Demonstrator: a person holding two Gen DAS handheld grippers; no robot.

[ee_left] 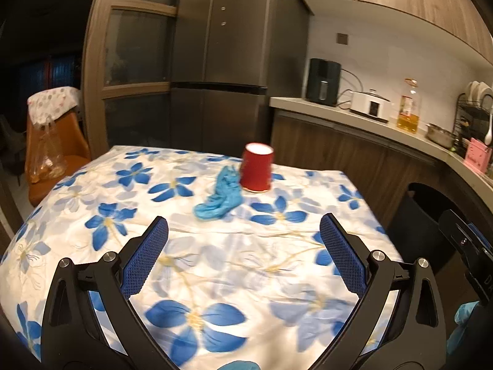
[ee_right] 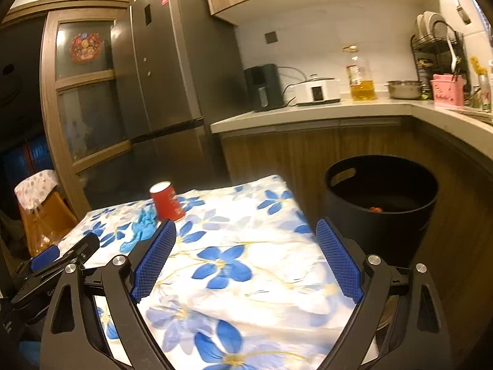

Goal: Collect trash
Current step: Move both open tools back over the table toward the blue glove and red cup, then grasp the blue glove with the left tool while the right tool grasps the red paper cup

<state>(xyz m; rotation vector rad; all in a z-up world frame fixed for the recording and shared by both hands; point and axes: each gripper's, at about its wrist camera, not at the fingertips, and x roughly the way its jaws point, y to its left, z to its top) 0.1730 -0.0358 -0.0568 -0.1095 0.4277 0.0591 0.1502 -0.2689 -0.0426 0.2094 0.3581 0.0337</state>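
A red paper cup [ee_left: 256,166] stands upside down near the far edge of the table [ee_left: 92,191], which wears a white cloth with blue flowers. A crumpled blue glove [ee_left: 221,197] lies just left of the cup, touching or nearly touching it. My left gripper [ee_left: 244,226] hovers open over the near half of the table, nothing between its blue pads, the glove a little ahead of it. In the right wrist view the cup [ee_right: 166,205] and glove [ee_right: 142,228] sit far left. My right gripper [ee_right: 246,228] is open and empty above the table's right side.
A black round bin [ee_right: 382,206] stands on the floor right of the table, something red at its bottom. Behind are a dark fridge [ee_left: 215,55], a counter [ee_right: 308,114] with appliances, an oil bottle and dish rack. An orange chair [ee_left: 52,154] with a plastic bag stands at the left.
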